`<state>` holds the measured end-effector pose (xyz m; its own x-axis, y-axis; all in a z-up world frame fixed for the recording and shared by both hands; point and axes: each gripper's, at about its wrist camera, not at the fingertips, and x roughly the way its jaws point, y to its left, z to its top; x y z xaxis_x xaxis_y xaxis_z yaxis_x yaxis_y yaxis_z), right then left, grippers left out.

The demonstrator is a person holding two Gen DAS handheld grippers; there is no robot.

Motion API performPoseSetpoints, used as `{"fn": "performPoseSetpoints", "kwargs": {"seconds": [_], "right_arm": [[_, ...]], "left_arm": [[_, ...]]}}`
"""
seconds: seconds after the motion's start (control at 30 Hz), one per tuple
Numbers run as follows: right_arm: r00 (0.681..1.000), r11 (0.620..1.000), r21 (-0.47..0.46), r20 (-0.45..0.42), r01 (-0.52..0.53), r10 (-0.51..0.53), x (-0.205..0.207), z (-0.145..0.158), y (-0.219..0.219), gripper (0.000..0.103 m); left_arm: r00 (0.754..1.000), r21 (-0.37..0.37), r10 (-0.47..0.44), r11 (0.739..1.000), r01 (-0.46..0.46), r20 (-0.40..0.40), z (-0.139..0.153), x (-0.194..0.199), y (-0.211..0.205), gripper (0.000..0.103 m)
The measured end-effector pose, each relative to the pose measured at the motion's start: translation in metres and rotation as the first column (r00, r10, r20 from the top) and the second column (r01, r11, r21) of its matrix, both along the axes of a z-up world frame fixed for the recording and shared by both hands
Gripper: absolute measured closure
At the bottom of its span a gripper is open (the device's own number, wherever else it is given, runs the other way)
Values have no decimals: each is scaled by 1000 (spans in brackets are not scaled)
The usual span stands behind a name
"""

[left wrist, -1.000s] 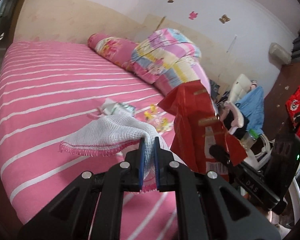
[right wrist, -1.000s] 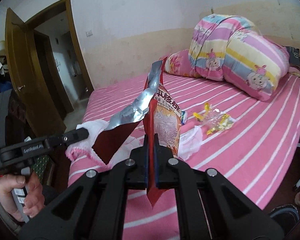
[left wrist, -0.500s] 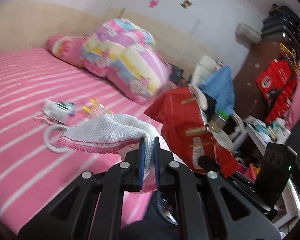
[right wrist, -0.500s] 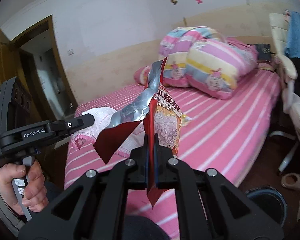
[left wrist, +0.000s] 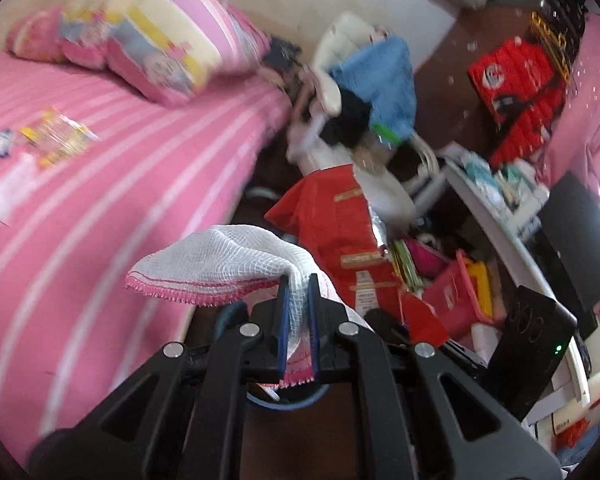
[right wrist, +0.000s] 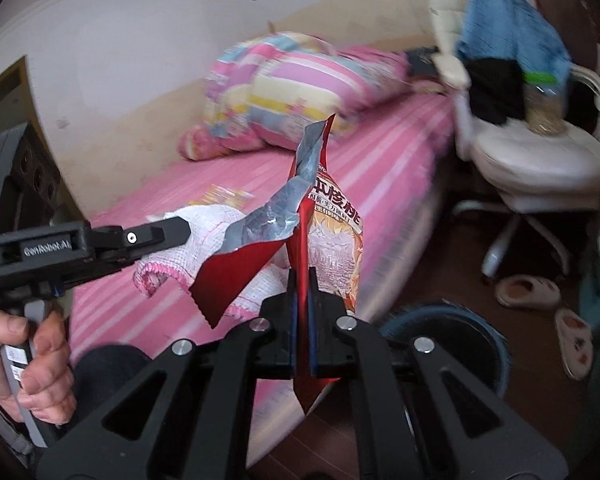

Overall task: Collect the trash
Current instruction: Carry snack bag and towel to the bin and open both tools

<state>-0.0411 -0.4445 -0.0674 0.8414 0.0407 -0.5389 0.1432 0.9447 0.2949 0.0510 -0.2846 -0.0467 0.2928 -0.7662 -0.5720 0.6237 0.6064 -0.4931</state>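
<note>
Left tongs point(left wrist: 296, 312) clamped on a white mesh cloth point(left wrist: 236, 264) with pink edging, cloth draping out to the left of the pads; right tongs point(right wrist: 303, 312) clamped on a torn red snack bag point(right wrist: 328, 248), bag standing up from the pads with its long axis roughly vertical and the foil flap peeling left; two pieces of trash in grip, one per hand; person's hand point(right wrist: 28, 364) on the left tool handle. Just beyond and below the right tongs, a round dark bin point(right wrist: 460, 344) on the floor, partly hidden behind the tool, lying ahead and slightly right; right hand looks nearer to it, so the bag probably drops first, judging from that view; in the left view a blue rim shows directly under the cloth, likely the same bin. Further off, on the pink striped bed point(left wrist: 100, 184), at least two wrappers left, one yellow wrapper point(left wrist: 58, 136) and blurred white ones beside it; pillows and chair behind.
</note>
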Motion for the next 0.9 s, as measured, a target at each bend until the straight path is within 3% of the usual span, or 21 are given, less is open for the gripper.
{"fn": "performPoseSetpoints", "kwargs": {"seconds": [0.3, 0.57, 0.7, 0.8, 0.83, 0.87, 0.9], "right_arm": [[975, 988, 37, -174, 147, -139, -32, -75, -60, 98], [934, 976, 64, -311, 208, -178, -31, -133, -83, 98], [916, 972, 71, -356, 226, -187, -24, -152, -86, 98], [902, 971, 71, -390, 229, -185, -17, -165, -88, 98], [893, 971, 69, -414, 227, -179, -14, -171, -87, 97], [882, 971, 56, -433, 233, -187, -13, -174, -87, 93], [872, 970, 38, -448, 242, -200, -12, -176, -86, 85]], "left_arm": [[989, 118, -133, 983, 141, -69, -64, 7, -84, 95], [951, 288, -241, 913, 290, -194, -144, 15, -137, 95], [931, 322, -261, 884, 337, -256, -173, 20, -155, 95], [923, 320, -268, 880, 350, -275, -182, 23, -162, 90], [924, 329, -264, 878, 349, -278, -185, 23, -164, 73], [929, 352, -250, 873, 339, -275, -187, 23, -166, 34], [937, 370, -233, 872, 320, -261, -187, 23, -166, 20]]}}
